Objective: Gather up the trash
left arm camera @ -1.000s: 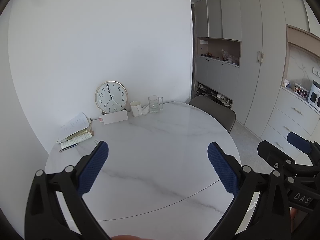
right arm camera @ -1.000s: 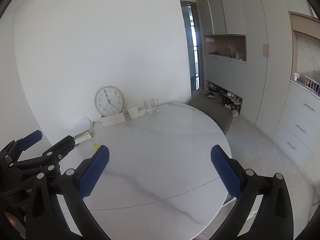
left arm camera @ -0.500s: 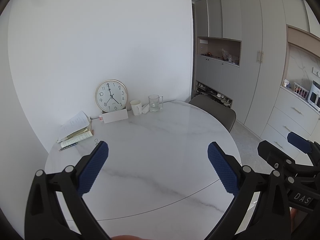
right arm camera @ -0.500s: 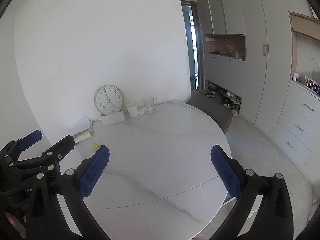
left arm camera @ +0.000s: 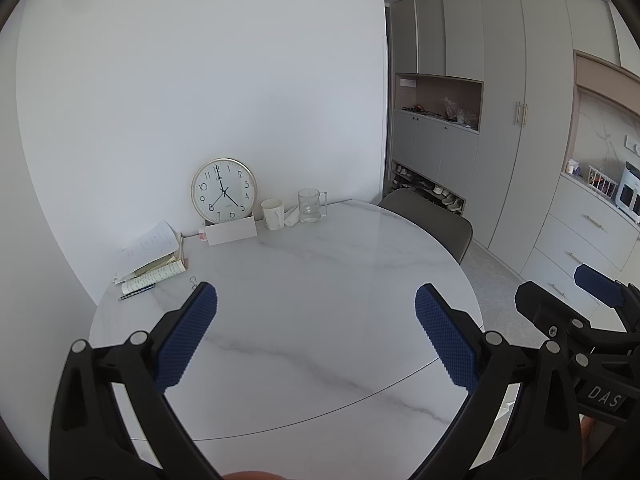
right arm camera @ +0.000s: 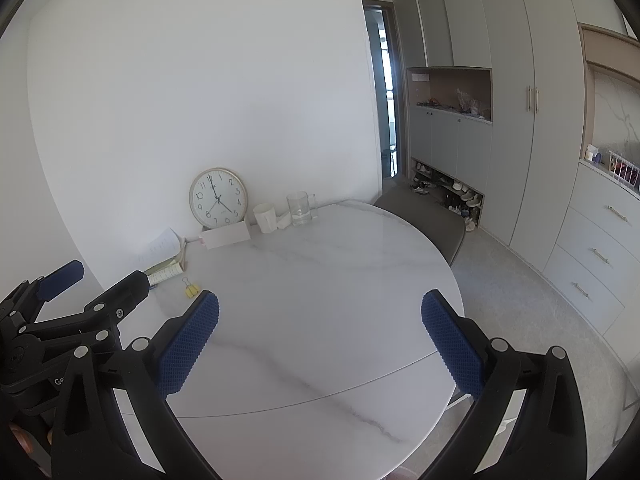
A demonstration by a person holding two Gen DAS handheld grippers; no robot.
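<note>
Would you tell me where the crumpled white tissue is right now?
The crumpled white tissue lies at the table's far edge, between the white cup and the glass mug.

Table (left arm camera: 320, 280): polished white marble look, grey veins, glossy. Left gripper (left arm camera: 316, 336) and right gripper (right arm camera: 320, 340): matt black plastic frames, blue knurled rubbery pads (left arm camera: 186, 340), bare metal rivets. Clock (left arm camera: 223, 191): brushed gold-tone rim. Mug (left arm camera: 311, 205): clear glass. Cup (left arm camera: 273, 213): white, ceramic-looking. Papers (left arm camera: 150, 248): matt. Cabinets (left arm camera: 500, 120): matt grey.

Home dining room — marble table (left arm camera: 320, 280), cabinets (left arm camera: 500, 120)
</note>
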